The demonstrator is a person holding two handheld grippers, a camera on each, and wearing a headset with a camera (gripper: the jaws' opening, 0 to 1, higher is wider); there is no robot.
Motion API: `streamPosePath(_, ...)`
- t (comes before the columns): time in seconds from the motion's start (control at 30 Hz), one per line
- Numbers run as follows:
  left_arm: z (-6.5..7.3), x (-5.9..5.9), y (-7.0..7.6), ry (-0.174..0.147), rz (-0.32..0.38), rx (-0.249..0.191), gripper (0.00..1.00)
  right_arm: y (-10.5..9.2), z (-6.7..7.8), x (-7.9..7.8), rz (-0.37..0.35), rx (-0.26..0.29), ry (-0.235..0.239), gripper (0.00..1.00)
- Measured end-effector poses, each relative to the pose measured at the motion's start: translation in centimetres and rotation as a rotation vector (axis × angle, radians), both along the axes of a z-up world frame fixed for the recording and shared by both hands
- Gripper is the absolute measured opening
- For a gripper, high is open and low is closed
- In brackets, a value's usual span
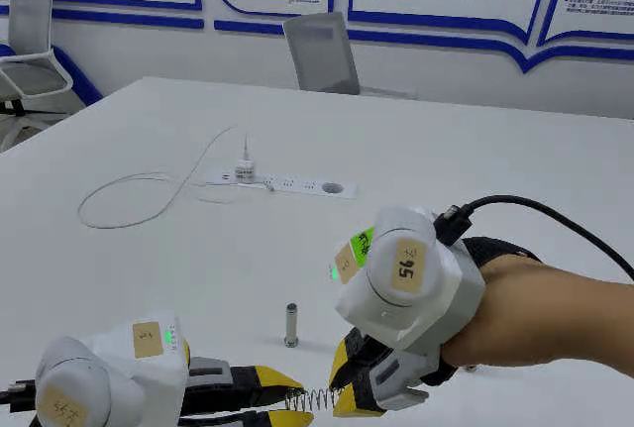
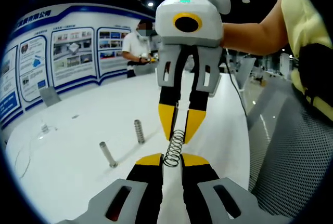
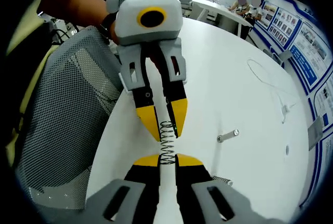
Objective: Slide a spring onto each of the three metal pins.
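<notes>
1. A spring [image 2: 174, 148] is held in the air between the two hand-held grippers. It is near the bare pin [image 1: 291, 325], on the person's side of it, and is not touching it.
2. The left hand-held gripper [image 2: 171, 160] is clamped on one end of the spring. The right hand-held gripper [image 3: 167, 160] is clamped on the other end.
3. The bare pin stands upright on the bench [image 1: 446, 169] with nothing on it.
4. A loaded pin [image 2: 139, 131] stands just beyond the bare pin and already carries a coil.
5. Judged progress is one pin done. The held spring is not yet over any pin. The state of the third pin cannot be told.
</notes>
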State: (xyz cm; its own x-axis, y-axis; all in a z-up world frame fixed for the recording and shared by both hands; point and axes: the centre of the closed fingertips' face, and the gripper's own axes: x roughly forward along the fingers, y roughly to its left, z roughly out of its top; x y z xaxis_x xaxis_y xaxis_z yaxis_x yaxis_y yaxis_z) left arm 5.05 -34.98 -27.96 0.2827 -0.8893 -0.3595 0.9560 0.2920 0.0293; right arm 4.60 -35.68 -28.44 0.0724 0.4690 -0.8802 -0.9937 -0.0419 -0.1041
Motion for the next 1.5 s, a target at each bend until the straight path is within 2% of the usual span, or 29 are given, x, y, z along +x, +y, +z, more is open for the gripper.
streamPosePath(0.23, 0.1, -0.2, -0.2, -0.001, -0.008, -0.002, 0.12, -0.2, 0.1, -0.2, 0.006, 0.004, -0.008, 0.12)
streamPosePath(0.8, 1.1, -0.7, -0.7, 0.001, -0.03, -0.028, 0.11, -0.5, -0.7, -0.4, -0.018, 0.014, 0.026, 0.13)
streamPosePath(1.1, 0.5, -0.4, -0.5, 0.01, -0.018, -0.018, 0.11, -0.4, 0.6, -0.3, -0.03, 0.044, 0.018, 0.12)
streamPosePath(1.23, 0.4, -0.4, -0.5, 0.012, -0.016, -0.015, 0.11, 0.1, 1.5, -0.2, -0.035, 0.073, 0.018, 0.12)
streamPosePath(1.5, 0.2, -0.2, -0.4, 0.013, -0.009, -0.008, 0.11, 1.3, 2.6, -0.6, -0.012, 0.095, 0.005, 0.12)
